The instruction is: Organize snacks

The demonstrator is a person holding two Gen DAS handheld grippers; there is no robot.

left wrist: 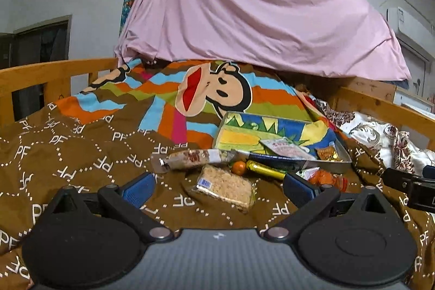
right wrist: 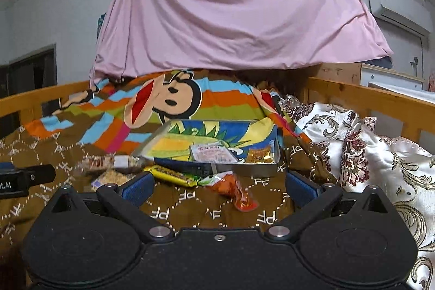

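While both tongs, left gripper point(left wrist: 217, 188) and right gripper point(right wrist: 217, 188), gape empty, I judge the rice cracker pack point(left wrist: 225, 188) light, brittle, slippery; I'd pinch its long edges.

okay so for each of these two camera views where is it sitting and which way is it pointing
Left wrist: on the left gripper, low over the brown bedspread, facing the rice cracker pack; its open blue fingers show, the right gripper at the right edge.
Right wrist: on the right gripper, facing the orange snack packet; open fingers show, the left gripper at the left edge.
Shared: the metal tray, the pink sheet.
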